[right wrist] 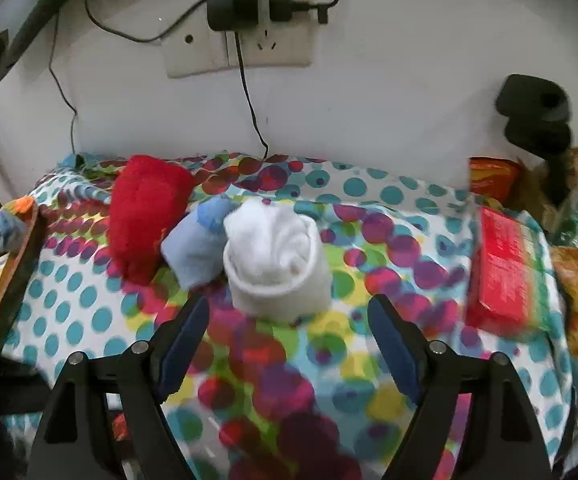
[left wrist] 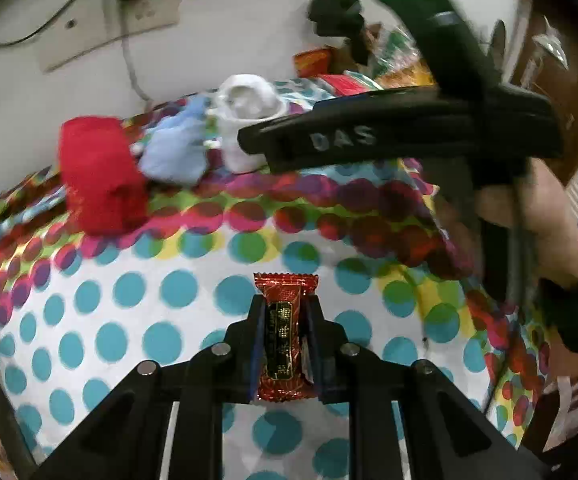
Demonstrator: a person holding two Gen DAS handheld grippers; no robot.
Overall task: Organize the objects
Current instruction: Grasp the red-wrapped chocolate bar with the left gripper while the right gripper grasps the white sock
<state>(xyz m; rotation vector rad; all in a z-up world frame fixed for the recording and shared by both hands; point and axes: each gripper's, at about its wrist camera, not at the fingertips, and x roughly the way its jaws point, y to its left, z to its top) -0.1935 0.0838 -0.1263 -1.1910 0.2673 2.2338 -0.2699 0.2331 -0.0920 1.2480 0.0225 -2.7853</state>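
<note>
The left hand-held gripper (left wrist: pixel 285 344) is clenched on a red wrapped candy (left wrist: pixel 284 336) above the dotted cloth (left wrist: pixel 129 320). The right hand-held gripper (right wrist: pixel 289 344) is released, fingers spread just before a white rolled sock (right wrist: pixel 275 256) standing beside blue (right wrist: pixel 193 252) and red (right wrist: pixel 145 212) rolls

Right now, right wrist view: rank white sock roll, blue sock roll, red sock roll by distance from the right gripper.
1. White sock roll: straight ahead of the open right gripper, nearest.
2. Blue sock roll: just left of the white one, touching it.
3. Red sock roll: farthest left and back, near the wall.
</note>
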